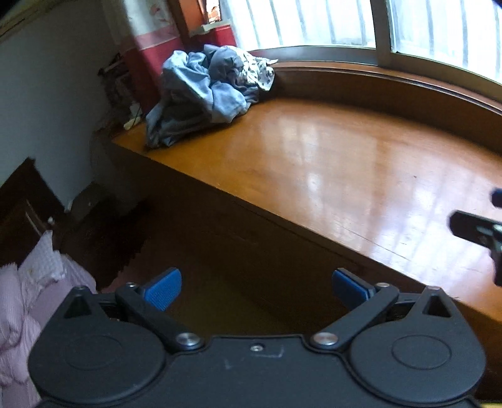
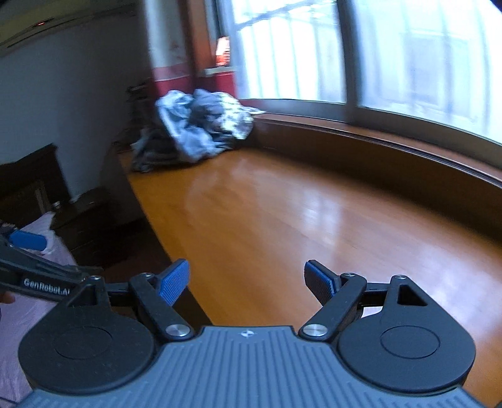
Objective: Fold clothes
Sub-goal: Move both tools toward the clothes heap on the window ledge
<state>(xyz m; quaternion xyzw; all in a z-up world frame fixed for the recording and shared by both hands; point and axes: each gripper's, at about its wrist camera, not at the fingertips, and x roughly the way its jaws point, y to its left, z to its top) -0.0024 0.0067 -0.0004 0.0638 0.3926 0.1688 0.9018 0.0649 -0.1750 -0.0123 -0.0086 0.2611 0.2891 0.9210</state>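
A crumpled heap of light blue and patterned clothes (image 1: 207, 91) lies at the far left end of a glossy wooden platform (image 1: 329, 169) under the window; the right wrist view shows the same heap of clothes (image 2: 200, 131) blurred. My left gripper (image 1: 255, 287) is open over the platform's dark front edge, far short of the heap, with nothing between its blue pads. My right gripper (image 2: 248, 282) is open too, empty, above the near part of the wooden platform (image 2: 298, 204). Each gripper shows at the edge of the other's view.
A raised wooden sill (image 1: 392, 84) and a bright barred window (image 1: 313, 22) run along the back. A pink quilted bedcover (image 1: 28, 295) lies at the lower left, with dark furniture (image 1: 28, 201) and a white wall behind. A red curtain (image 1: 157, 53) hangs behind the heap.
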